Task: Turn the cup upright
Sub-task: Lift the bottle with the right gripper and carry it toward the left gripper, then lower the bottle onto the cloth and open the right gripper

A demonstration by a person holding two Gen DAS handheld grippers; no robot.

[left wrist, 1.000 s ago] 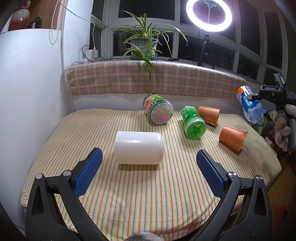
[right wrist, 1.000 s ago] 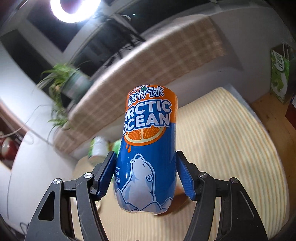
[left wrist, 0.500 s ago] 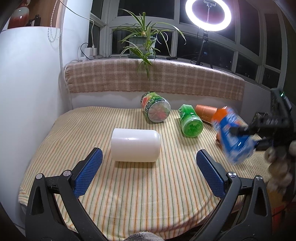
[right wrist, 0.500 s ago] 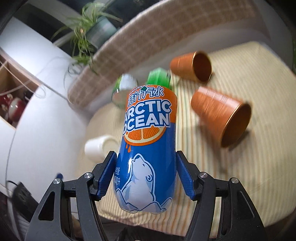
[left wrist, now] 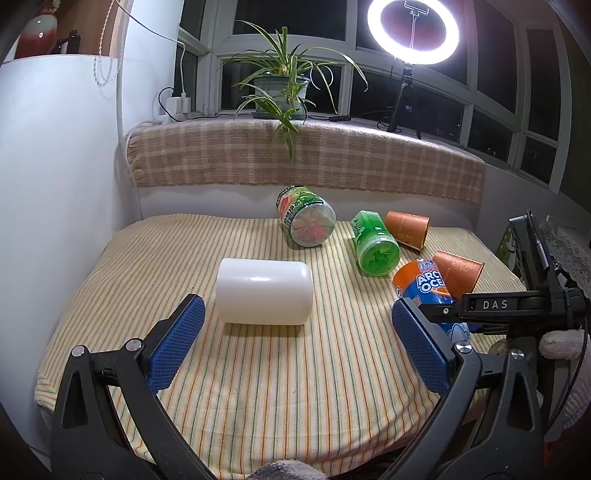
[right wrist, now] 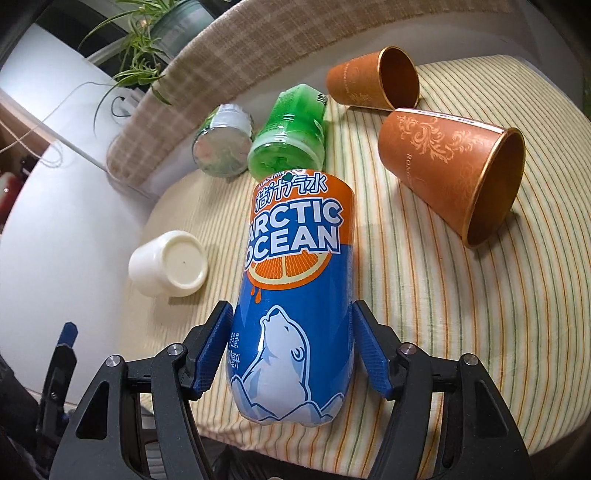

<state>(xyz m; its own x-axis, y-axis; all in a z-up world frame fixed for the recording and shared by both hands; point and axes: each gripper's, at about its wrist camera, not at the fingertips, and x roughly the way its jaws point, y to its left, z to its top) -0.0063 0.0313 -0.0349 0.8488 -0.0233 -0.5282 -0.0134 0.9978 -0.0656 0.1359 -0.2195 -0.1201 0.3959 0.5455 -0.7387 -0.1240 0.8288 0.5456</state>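
My right gripper [right wrist: 291, 350] is shut on a blue and orange Arctic Ocean cup [right wrist: 295, 295] and holds it tilted, low over the striped table's right side; the cup also shows in the left wrist view [left wrist: 424, 288]. My left gripper [left wrist: 295, 343] is open and empty, just in front of a white cup [left wrist: 264, 291] lying on its side. Two orange paper cups [right wrist: 454, 166] [right wrist: 373, 79], a green cup [right wrist: 288, 136] and a green and red labelled cup [left wrist: 306, 221] lie on their sides farther back.
The striped tablecloth [left wrist: 258, 387] covers the table, with a white wall [left wrist: 55, 184] at the left. A plaid-covered ledge [left wrist: 314, 155] with a potted plant [left wrist: 282, 85] and a ring light [left wrist: 412, 31] runs behind.
My right gripper has swung the Arctic Ocean cup from high at the right down over the table, near the closest orange cup. The left gripper has hardly moved.
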